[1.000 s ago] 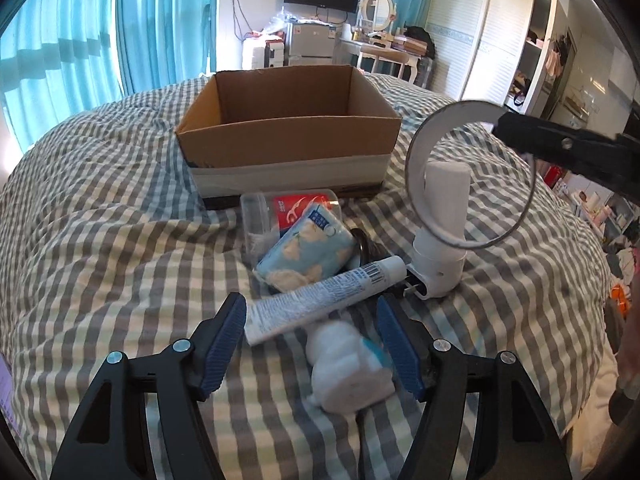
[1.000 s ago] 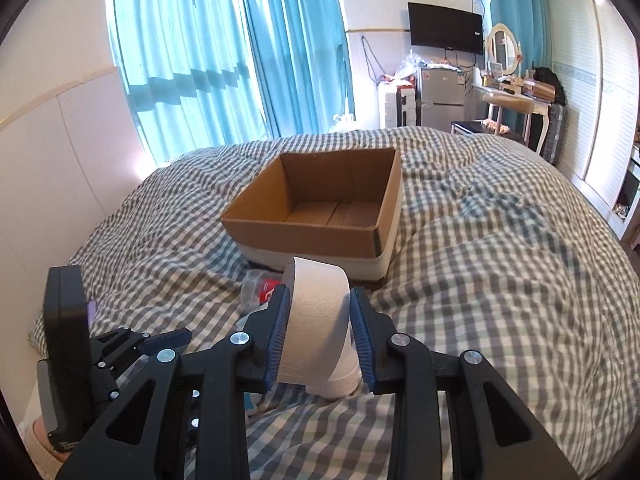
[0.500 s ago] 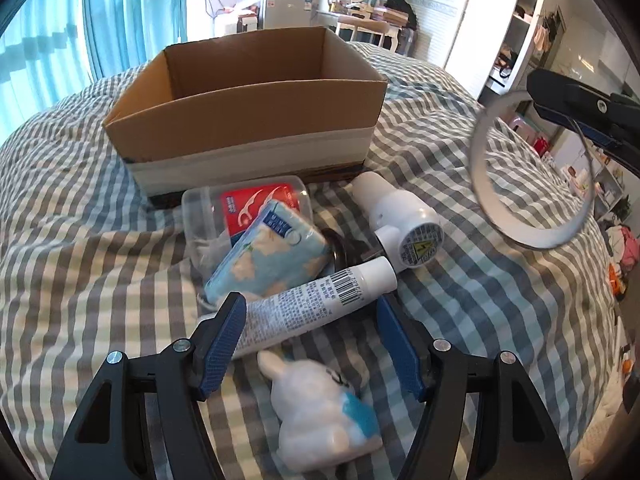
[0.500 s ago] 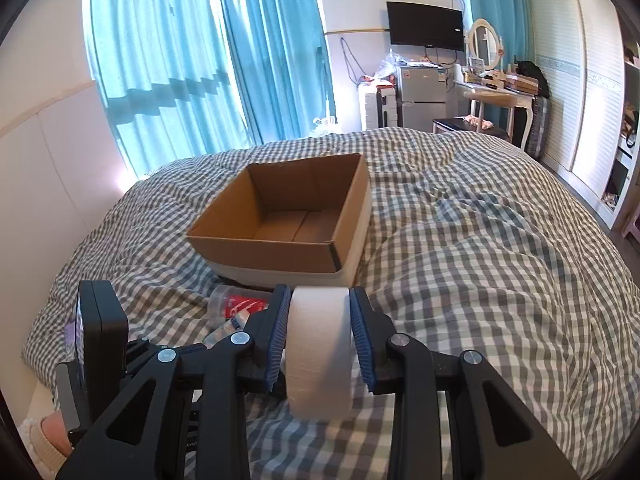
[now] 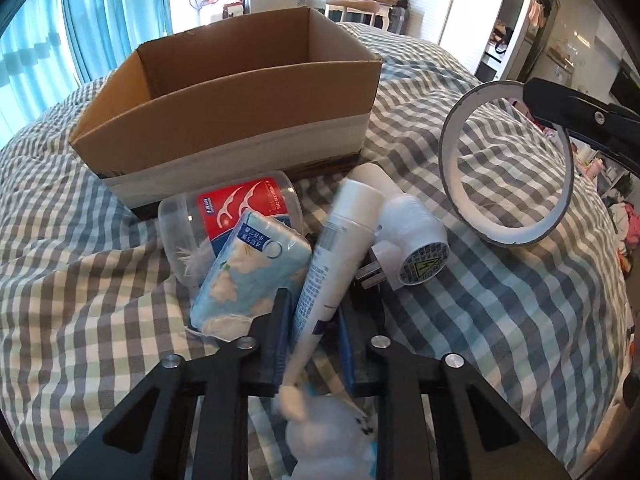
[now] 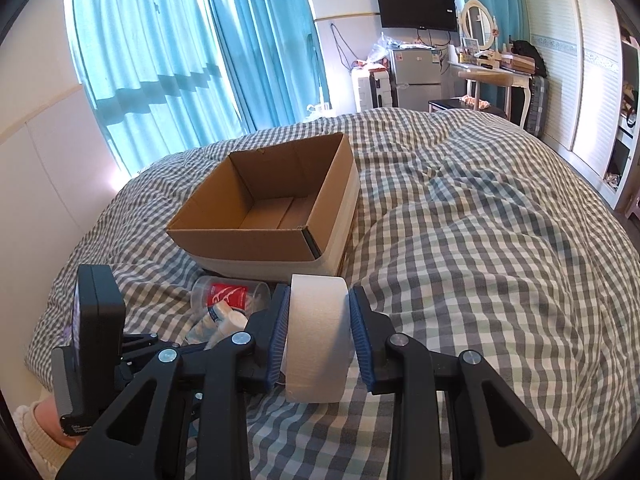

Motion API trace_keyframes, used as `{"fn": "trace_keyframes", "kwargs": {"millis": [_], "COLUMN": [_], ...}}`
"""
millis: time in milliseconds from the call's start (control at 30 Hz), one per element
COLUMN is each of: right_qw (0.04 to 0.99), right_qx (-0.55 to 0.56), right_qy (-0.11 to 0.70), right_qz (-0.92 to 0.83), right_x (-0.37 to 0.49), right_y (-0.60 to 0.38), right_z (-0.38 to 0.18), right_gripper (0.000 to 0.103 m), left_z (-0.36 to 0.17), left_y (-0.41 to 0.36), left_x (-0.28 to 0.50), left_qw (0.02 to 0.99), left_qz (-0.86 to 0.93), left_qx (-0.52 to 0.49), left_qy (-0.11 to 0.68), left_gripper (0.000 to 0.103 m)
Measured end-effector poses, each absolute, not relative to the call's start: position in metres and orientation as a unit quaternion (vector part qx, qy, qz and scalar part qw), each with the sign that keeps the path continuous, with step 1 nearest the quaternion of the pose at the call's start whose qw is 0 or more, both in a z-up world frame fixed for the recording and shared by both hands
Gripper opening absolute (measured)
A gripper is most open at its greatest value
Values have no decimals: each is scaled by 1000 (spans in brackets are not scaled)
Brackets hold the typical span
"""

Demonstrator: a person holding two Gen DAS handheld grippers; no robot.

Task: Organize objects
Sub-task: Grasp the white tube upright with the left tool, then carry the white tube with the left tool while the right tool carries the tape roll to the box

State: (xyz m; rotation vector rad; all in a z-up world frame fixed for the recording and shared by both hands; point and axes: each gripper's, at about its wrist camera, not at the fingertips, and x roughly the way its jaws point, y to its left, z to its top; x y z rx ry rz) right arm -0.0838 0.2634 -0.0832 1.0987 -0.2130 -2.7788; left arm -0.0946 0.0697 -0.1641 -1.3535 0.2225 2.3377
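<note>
On the checked bed (image 5: 120, 320), my left tongs (image 5: 312, 344) pinch the tube (image 5: 336, 256) at lower centre and my right tongs (image 6: 318, 336) clamp the tape roll (image 6: 316, 332); I'd lift both straight, then lower them into the box (image 6: 276, 236) at mid-frame.

Count, both views: 1 cardboard box (image 5: 224, 120). 1 tape roll (image 6: 316, 336). 1 tube (image 5: 332, 256). 1 floss pick jar (image 5: 236, 208). 1 tissue pack (image 5: 252, 276). 1 white plug adapter (image 5: 412, 240). 1 white plush toy (image 5: 332, 432). That's 7 items, 1 of each kind. 2 grippers: left gripper (image 5: 312, 344), right gripper (image 6: 316, 332).
</note>
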Motion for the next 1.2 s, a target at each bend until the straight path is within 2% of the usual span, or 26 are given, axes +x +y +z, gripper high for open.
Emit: {"fn": "trace_keyframes", "kwargs": {"millis": [33, 800, 1200], "right_qw": [73, 88, 110], "right_qx": [366, 328, 288], "right_qy": [-70, -7, 37], "right_qz": [-925, -941, -950], "right_x": [-83, -41, -75], "right_y": [263, 216, 188], "right_z": [-83, -36, 23], "right_gripper": [30, 30, 29], "left_z": [-162, -50, 21], "left_y": [68, 34, 18], "left_x": [-93, -52, -94], "left_qw": [212, 179, 147], "left_qz": [844, 904, 930], "left_qx": [-486, -385, -335], "left_qy": [77, 49, 22], "left_gripper": [15, 15, 15]}}
